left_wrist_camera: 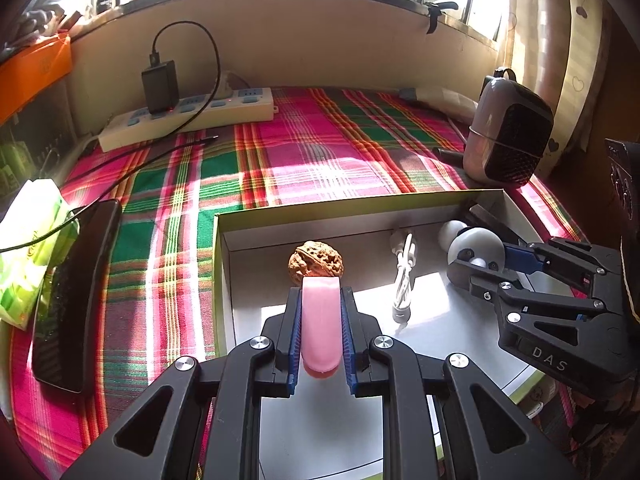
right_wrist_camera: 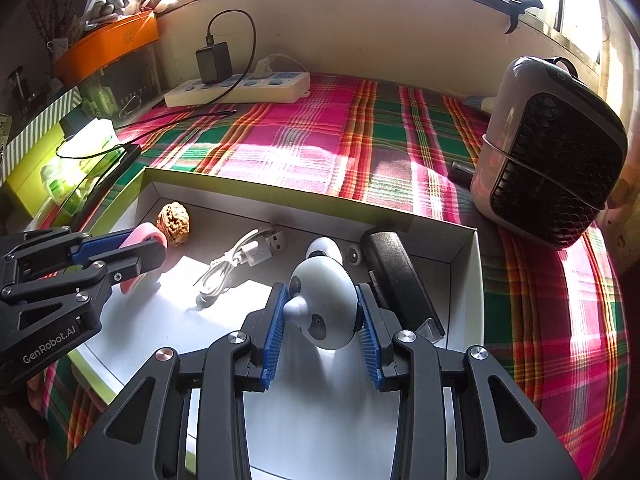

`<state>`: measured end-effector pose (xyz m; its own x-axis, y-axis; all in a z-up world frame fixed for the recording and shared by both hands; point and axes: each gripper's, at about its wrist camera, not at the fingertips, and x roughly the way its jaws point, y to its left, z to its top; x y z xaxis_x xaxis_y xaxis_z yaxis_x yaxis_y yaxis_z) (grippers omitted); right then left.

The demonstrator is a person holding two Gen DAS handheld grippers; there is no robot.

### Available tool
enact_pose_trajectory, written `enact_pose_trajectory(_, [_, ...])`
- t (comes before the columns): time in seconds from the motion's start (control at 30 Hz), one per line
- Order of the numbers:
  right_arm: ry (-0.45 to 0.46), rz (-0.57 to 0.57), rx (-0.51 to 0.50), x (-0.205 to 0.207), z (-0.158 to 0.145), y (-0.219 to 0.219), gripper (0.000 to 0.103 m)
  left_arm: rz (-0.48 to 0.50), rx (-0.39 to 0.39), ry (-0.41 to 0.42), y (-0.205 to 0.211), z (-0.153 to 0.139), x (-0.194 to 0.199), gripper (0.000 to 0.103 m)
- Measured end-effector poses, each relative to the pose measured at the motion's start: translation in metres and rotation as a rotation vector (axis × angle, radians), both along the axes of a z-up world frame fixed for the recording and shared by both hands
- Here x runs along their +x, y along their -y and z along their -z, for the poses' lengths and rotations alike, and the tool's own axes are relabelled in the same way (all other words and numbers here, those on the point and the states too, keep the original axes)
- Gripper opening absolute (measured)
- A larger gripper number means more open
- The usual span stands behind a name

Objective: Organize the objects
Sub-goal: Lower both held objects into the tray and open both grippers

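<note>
A shallow white box with a green rim [left_wrist_camera: 224, 264] [right_wrist_camera: 472, 280] lies on the plaid cloth. My left gripper [left_wrist_camera: 320, 300] [right_wrist_camera: 150, 250] is shut on a pink oblong object [left_wrist_camera: 321, 324] [right_wrist_camera: 146, 234], held over the box's left part just in front of a walnut [left_wrist_camera: 316, 262] [right_wrist_camera: 173, 222]. My right gripper [right_wrist_camera: 320, 300] [left_wrist_camera: 472, 268] is shut on a white and grey panda-like toy [right_wrist_camera: 326, 304] [left_wrist_camera: 476, 246] over the box's right part. A coiled white USB cable [left_wrist_camera: 403, 280] [right_wrist_camera: 236, 264] lies between them. A black oblong object [right_wrist_camera: 400, 280] lies at the box's right wall.
A grey and black speaker-like device [left_wrist_camera: 508, 132] [right_wrist_camera: 548, 152] stands at the right. A white power strip with a black charger [left_wrist_camera: 188, 114] [right_wrist_camera: 240, 86] lies at the back. A black phone [left_wrist_camera: 72, 296] and green packet [left_wrist_camera: 28, 248] lie at the left.
</note>
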<state>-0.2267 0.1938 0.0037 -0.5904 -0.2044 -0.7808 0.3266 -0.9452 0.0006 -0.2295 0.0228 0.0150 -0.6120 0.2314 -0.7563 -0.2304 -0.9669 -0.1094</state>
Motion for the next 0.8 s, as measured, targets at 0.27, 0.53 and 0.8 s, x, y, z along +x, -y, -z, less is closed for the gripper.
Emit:
enact_pose_trajectory(0.27, [0.001,0.003,-0.006,-0.0009,0.002,-0.0003,0.036,0.001,-0.003,0.001,-0.0007,0.0006,-0.0002,0.016])
enact_pose_trajectory(0.53, [0.0,0.005,-0.013,0.0009,0.0005,-0.0021,0.036,0.001,-0.005,0.001,-0.0009,0.0011,0.0001,0.016])
enact_pose_trajectory(0.8, [-0.002,0.008,-0.022,0.001,0.0007,-0.0019,0.036,0.001,-0.006,0.0,-0.0014,0.0007,0.0003,0.016])
